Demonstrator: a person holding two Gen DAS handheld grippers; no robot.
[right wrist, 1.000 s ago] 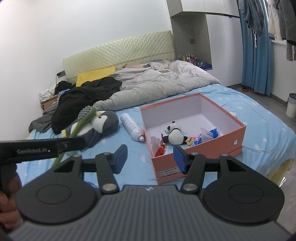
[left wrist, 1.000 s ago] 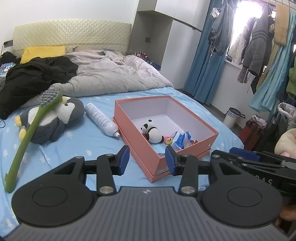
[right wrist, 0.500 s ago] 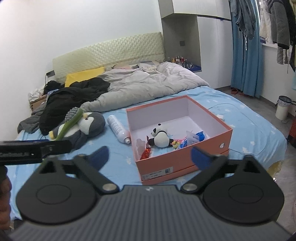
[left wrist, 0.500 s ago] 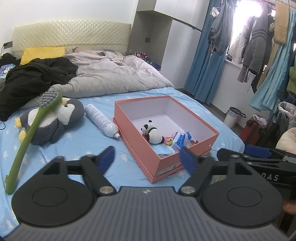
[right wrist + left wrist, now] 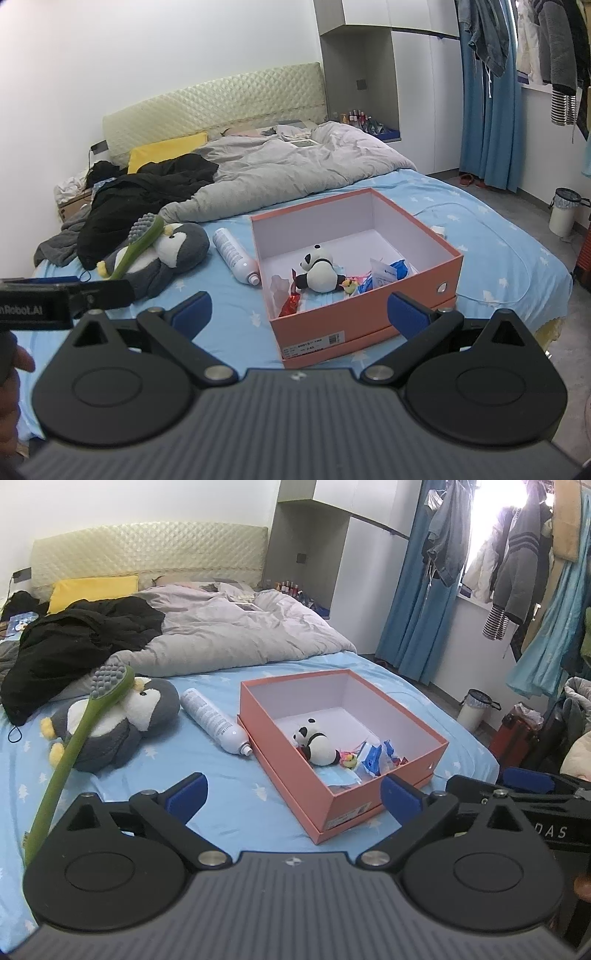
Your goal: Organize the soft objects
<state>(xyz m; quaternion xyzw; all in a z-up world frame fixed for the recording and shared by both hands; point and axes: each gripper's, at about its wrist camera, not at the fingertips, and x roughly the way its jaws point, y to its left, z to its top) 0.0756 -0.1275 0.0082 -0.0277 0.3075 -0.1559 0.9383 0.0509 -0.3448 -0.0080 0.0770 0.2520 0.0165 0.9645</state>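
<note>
An open pink box [image 5: 280,746] [image 5: 351,325] sits on the blue bed sheet. Inside it lie a small panda plush [image 5: 317,746] [image 5: 319,275] and several small wrappers. Left of the box, a grey penguin plush [image 5: 147,709] [image 5: 181,247] lies on the sheet with a green long-handled brush [image 5: 74,746] [image 5: 136,247] across it. A white spray bottle [image 5: 214,720] [image 5: 236,254] lies between penguin and box. My left gripper [image 5: 291,790] hovers before the box, its jaws opening with nothing between them. My right gripper [image 5: 298,304] stands open and holds nothing.
A grey duvet [image 5: 236,635], black clothing [image 5: 81,635] and a yellow pillow [image 5: 92,590] cover the far half of the bed. Blue curtains [image 5: 417,590], hanging clothes [image 5: 517,561] and a small bin [image 5: 476,709] stand to the right of the bed.
Both grippers' jaws have spread from half-closed to wide apart. The hands and every object on the bed have stayed where they were.
</note>
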